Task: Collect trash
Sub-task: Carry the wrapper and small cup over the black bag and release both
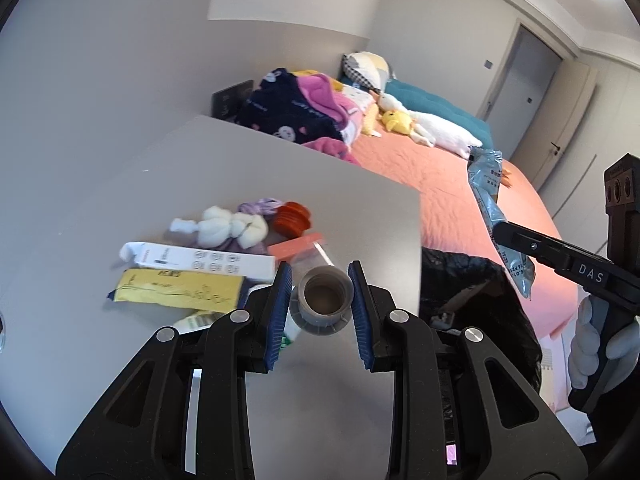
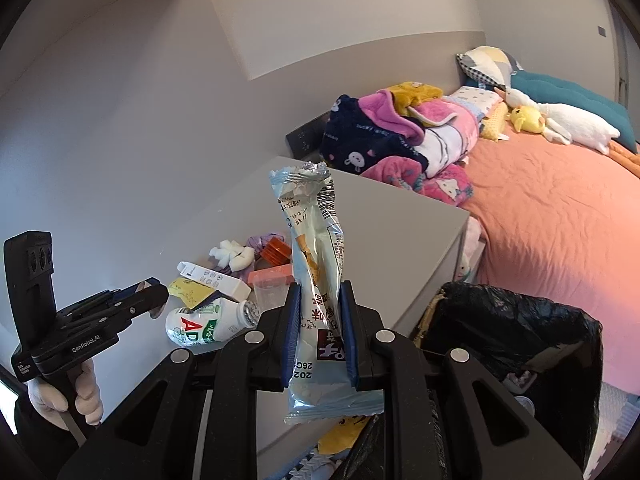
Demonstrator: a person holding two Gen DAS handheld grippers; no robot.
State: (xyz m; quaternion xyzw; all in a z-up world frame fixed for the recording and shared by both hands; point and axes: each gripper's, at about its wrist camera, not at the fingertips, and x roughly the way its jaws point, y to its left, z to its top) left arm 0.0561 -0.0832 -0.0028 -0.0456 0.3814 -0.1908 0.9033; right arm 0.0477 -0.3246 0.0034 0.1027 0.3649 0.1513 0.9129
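Observation:
In the left wrist view my left gripper (image 1: 319, 280) is shut on a small grey hollow cap (image 1: 325, 300), its blue pads against both sides and its open end facing the camera. My right gripper (image 2: 320, 292) is shut on a long pale blue snack wrapper (image 2: 316, 232) that stands upright above the jaws. The same wrapper (image 1: 490, 204) hangs at the right of the left view, above a bin lined with a black bag (image 1: 480, 292). That bin (image 2: 520, 320) stands beside the grey table (image 2: 392, 232). The left gripper (image 2: 150, 290) shows at the far left.
On the table lie a white box (image 1: 200, 258), a yellow wrapper (image 1: 180, 290), a white bottle with a green and red label (image 2: 204, 322), a clear pink-lidded container (image 2: 270, 286), an orange item (image 1: 292, 218) and balled socks (image 1: 228, 228). A bed (image 2: 540, 220) holds blankets and plush toys.

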